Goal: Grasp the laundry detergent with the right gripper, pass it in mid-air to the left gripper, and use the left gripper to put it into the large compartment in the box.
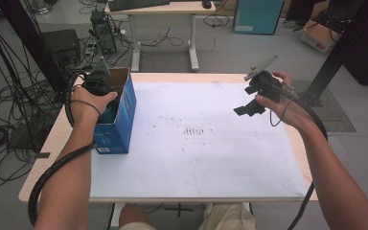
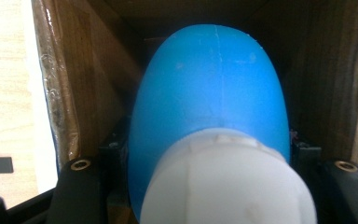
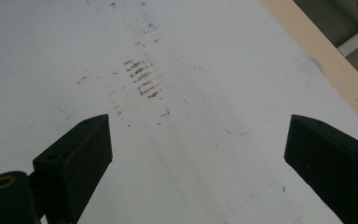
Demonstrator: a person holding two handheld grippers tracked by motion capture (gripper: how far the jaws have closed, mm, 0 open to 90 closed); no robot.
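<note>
A blue cardboard box (image 1: 120,120) stands open-topped at the left edge of the white mat (image 1: 196,158). My left gripper (image 1: 100,88) reaches down into it. In the left gripper view a blue bottle (image 2: 209,84) with a white cap (image 2: 228,182) sits between the two black jaws, which press its sides, with the box's brown inner walls (image 2: 98,70) around it. My right gripper (image 1: 249,108) hovers over the mat's right side. Its jaws stand wide apart with nothing between them (image 3: 198,135), above the smudged mat (image 3: 51,56).
The wooden table rim (image 3: 307,42) runs close beside the right gripper. Beyond the table stand a white desk (image 1: 163,9), a teal cabinet (image 1: 258,17) and black frame posts (image 1: 345,52). Cables (image 1: 9,96) cover the floor at the left.
</note>
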